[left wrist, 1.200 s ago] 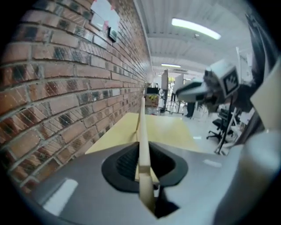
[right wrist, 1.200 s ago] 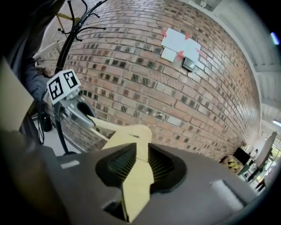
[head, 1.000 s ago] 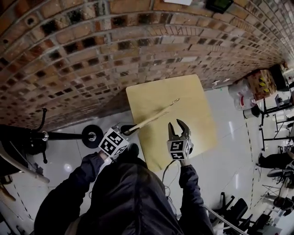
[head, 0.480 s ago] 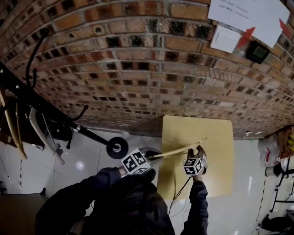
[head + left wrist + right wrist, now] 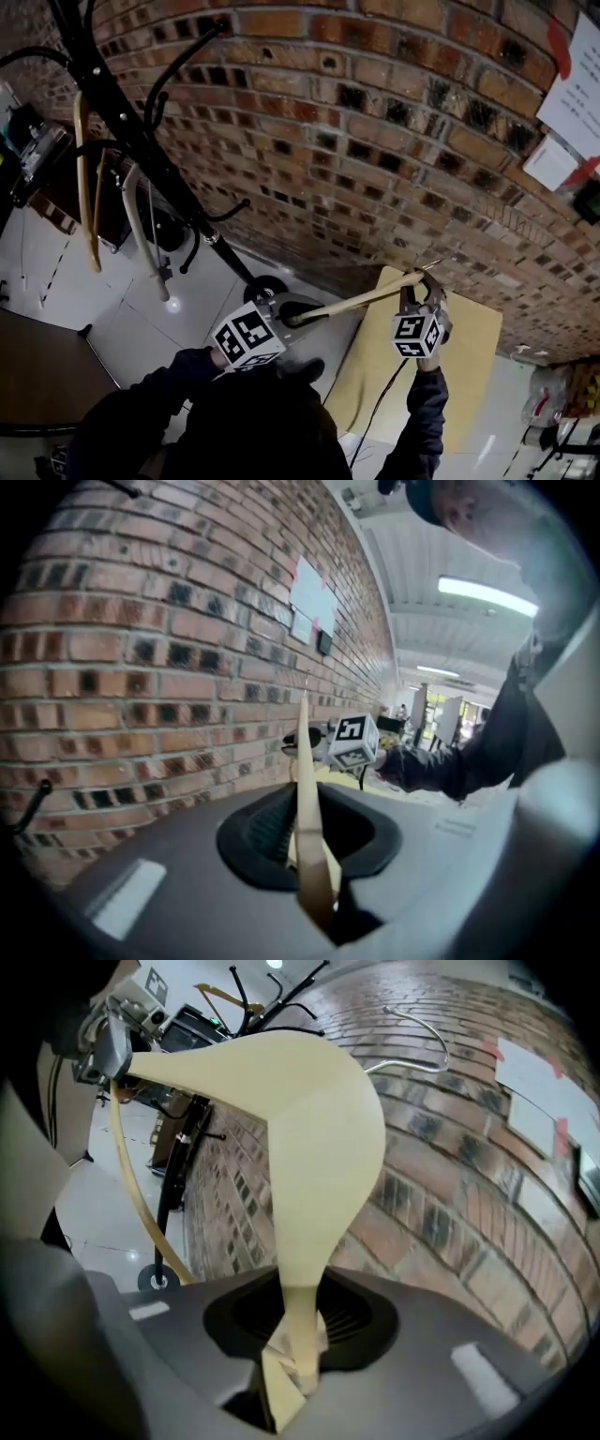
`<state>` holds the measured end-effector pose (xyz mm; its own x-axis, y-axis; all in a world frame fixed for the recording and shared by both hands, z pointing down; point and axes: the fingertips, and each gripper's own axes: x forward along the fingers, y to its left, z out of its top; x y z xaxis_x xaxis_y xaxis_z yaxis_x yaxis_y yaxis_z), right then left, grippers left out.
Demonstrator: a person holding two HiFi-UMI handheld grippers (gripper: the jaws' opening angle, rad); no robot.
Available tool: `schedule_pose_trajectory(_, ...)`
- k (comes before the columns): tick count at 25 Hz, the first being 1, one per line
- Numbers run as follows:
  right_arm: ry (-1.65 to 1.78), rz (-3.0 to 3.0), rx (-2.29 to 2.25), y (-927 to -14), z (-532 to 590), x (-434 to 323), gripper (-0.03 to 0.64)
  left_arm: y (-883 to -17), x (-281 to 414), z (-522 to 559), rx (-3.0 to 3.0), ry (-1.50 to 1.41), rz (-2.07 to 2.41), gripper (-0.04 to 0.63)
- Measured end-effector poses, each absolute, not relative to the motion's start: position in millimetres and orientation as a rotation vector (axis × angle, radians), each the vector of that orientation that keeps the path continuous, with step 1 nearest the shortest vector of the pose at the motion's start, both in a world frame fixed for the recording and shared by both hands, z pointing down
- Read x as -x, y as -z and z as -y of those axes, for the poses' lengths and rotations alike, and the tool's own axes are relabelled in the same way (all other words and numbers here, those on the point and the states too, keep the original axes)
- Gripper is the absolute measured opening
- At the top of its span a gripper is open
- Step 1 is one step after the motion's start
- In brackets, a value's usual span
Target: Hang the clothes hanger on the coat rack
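Observation:
A pale wooden clothes hanger (image 5: 366,298) with a metal hook (image 5: 429,267) is held off the table between both grippers. My left gripper (image 5: 298,314) is shut on one arm end of the hanger (image 5: 307,789). My right gripper (image 5: 419,296) has just been closing and grips the other arm end of the hanger (image 5: 319,1147), which fills the gap between the pads. The black coat rack (image 5: 112,103) stands to the upper left, apart from the hanger, with a wooden hanger (image 5: 86,187) and a white hanger (image 5: 142,230) on it.
A brick wall (image 5: 375,122) runs close behind, with paper sheets (image 5: 572,103) on it. A yellow table (image 5: 469,356) is below the right gripper. The rack's round base (image 5: 267,289) sits on the floor by the left gripper. A dark tabletop (image 5: 37,375) is at lower left.
My right gripper went from open beside the hanger to closed on its far end. Both grippers rose with the hanger, and the view swung toward the coat rack.

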<state>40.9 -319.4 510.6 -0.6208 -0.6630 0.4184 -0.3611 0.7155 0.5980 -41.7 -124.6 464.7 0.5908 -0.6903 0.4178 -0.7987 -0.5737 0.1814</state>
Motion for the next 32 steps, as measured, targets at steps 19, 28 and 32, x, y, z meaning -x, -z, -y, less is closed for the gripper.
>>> schedule_pose_trajectory(19,1.046,2.410,0.001,-350.1,199.5,299.8,0.095,-342.6,252.5,-13.1,-2.126,-0.097,1.939,0.061)
schedule_pose_trajectory(28,1.101,2.343,0.167,-367.6,151.6,377.6,0.095,-359.6,298.7,-52.9,-1.994,-0.031,2.042,0.064)
schedule_pose_trajectory(32,1.114,2.275,0.213,-391.5,142.0,391.6,0.095,-378.8,308.6,-59.9,-1.952,0.012,2.040,0.064)
